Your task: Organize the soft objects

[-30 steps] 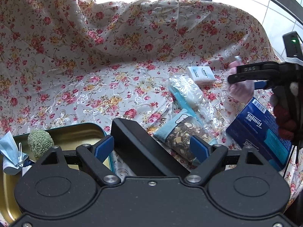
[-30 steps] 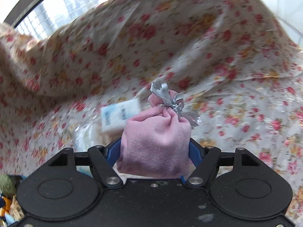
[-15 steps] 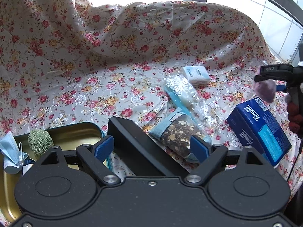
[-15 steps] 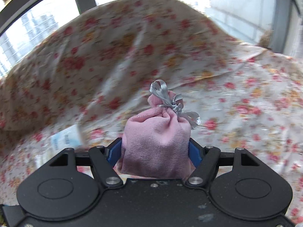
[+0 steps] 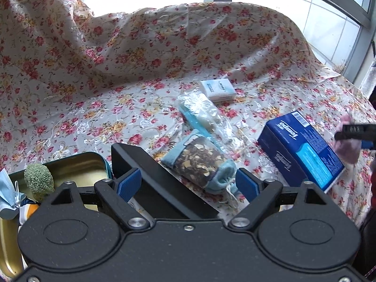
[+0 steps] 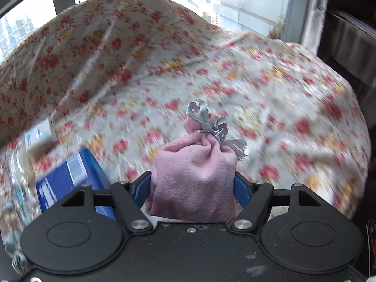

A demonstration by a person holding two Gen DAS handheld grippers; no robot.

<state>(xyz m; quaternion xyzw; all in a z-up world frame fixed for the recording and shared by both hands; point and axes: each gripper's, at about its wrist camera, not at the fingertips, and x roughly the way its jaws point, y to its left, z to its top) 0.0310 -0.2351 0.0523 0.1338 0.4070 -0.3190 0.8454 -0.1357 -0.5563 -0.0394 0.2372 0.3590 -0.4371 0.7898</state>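
Pink velvet pouch [image 6: 192, 176] sits clamped in the right gripper [image 6: 192, 185], carried above the floral cloth [image 5: 141, 75]. Left gripper [image 5: 188, 183] gapes wide and empty beside the gold tin [image 5: 77, 164], which holds a green ball [image 5: 38, 179] and mask [image 5: 9, 195]; the rolled sock [image 5: 199, 164] and wrapped packet [image 5: 202, 115] remain outside, so I'd judge sorting partway done

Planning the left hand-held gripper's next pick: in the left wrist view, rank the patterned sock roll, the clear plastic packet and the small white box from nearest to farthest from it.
From the left hand-held gripper:
1. Patterned sock roll, just ahead between its fingers.
2. Clear plastic packet, farther up the floral cloth, centre.
3. Small white box, farthest, just behind the packet, slightly right.
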